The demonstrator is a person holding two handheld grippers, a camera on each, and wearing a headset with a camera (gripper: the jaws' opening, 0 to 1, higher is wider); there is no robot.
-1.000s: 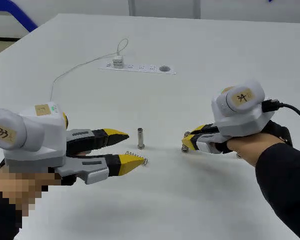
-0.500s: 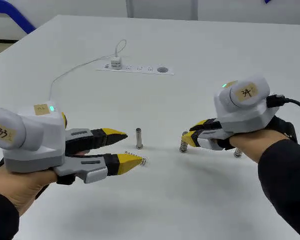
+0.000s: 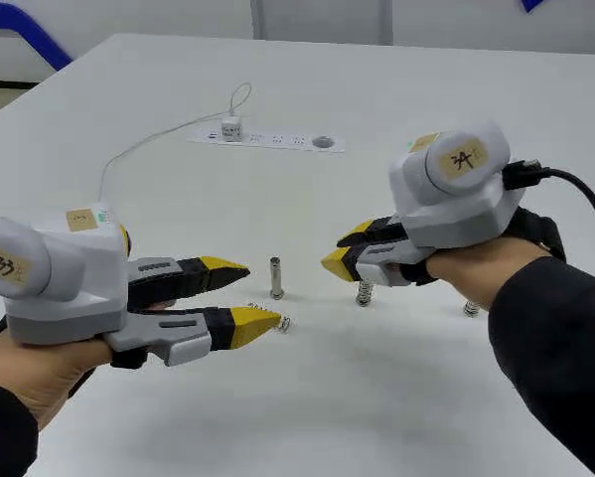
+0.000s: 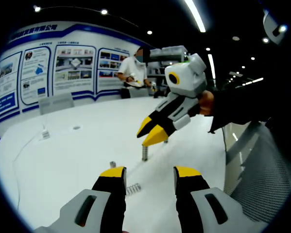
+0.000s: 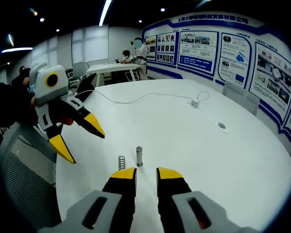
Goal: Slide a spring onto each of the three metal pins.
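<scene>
A bare metal pin (image 3: 276,277) stands upright mid-table. Just right of it, a second pin wearing a spring (image 3: 365,292) stands below my right gripper (image 3: 343,254), which hovers above the table, open a little, holding nothing. A third sprung pin (image 3: 471,309) peeks out behind the right hand. My left gripper (image 3: 249,296) is open near the table, and a loose spring (image 3: 273,319) lies by its lower fingertip. The left gripper view has the loose spring (image 4: 132,188) between the jaws and the sprung pin (image 4: 145,153) beyond. The right gripper view shows the bare pin (image 5: 139,156) and the loose spring (image 5: 121,162).
A white power strip (image 3: 272,137) with a plugged adapter (image 3: 230,127) and a thin cable (image 3: 148,144) lies at the far side of the white table (image 3: 327,397). People stand at another table (image 5: 111,68) in the background.
My right gripper has let go of the sprung pin, risen, and shifted left, toward the bare pin. The left gripper and loose spring have stayed put.
</scene>
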